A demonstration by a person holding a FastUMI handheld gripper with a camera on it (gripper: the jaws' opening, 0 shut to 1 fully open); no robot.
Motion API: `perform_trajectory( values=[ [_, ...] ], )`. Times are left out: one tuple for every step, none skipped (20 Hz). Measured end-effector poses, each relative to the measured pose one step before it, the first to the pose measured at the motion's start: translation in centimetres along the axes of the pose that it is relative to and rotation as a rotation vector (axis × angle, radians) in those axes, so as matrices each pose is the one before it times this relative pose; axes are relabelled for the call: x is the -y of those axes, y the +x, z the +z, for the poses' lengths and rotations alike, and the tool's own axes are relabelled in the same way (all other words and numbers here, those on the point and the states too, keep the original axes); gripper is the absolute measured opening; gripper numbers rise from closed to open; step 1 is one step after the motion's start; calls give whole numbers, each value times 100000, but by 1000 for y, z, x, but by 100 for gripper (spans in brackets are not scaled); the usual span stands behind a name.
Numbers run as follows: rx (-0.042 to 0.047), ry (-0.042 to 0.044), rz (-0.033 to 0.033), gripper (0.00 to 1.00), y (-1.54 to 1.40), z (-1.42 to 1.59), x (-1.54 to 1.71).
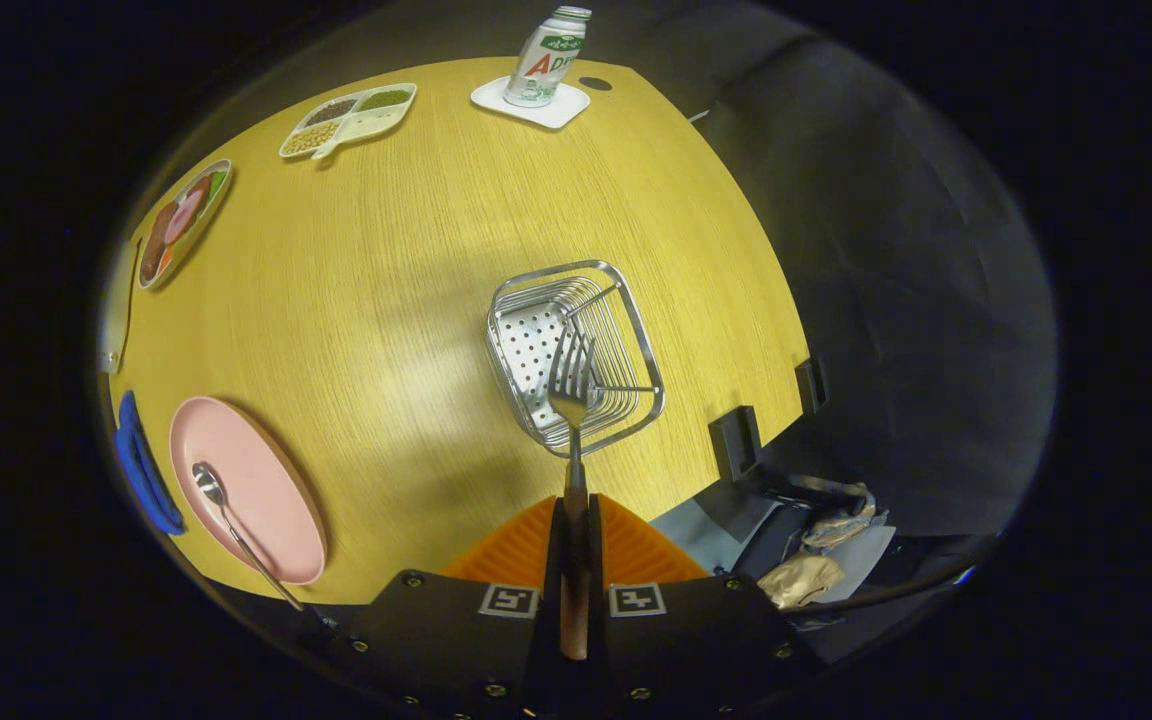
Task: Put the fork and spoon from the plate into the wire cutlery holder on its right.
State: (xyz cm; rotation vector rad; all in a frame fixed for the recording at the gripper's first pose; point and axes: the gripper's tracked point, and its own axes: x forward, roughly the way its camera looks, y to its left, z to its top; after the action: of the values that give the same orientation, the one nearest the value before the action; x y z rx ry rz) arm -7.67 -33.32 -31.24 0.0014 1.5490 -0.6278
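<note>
Both tongs (575, 545) pinch fork (572, 400) over holder (574, 352) on wooden table (386, 300).

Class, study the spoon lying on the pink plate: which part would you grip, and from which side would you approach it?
Grip the spoon at its thin handle, where it runs out over the rim of the pink plate and seems to stand clear of the table. Come from above, fingers either side of it. The bowl lies on the plate, harder to pinch. First the gripper, shut on the fork, must release it.
</note>
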Motion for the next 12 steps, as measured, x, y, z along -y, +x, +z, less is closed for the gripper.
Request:
perform_trajectory(
  values=[
    [892,-667,-27,12,-155,446,25],
    [1265,-439,322,14,-307,469,46],
    [1503,51,256,14,-127,424,11],
    [1590,553,409,23,-355,525,-72],
    [1282,598,1048,47,-149,93,-144],
    [1396,485,306,48,-184,300,-87],
    [1376,352,397,53,-56,271,-65],
    [837,280,576,55,-55,168,-216],
    [782,120,23,55,-169,140,-10],
    [542,-172,-156,55,-249,30,-5],
    [465,-207,-104,55,-65,57,-54],
    [367,-220,-88,55,-174,58,-92]
  ],
)
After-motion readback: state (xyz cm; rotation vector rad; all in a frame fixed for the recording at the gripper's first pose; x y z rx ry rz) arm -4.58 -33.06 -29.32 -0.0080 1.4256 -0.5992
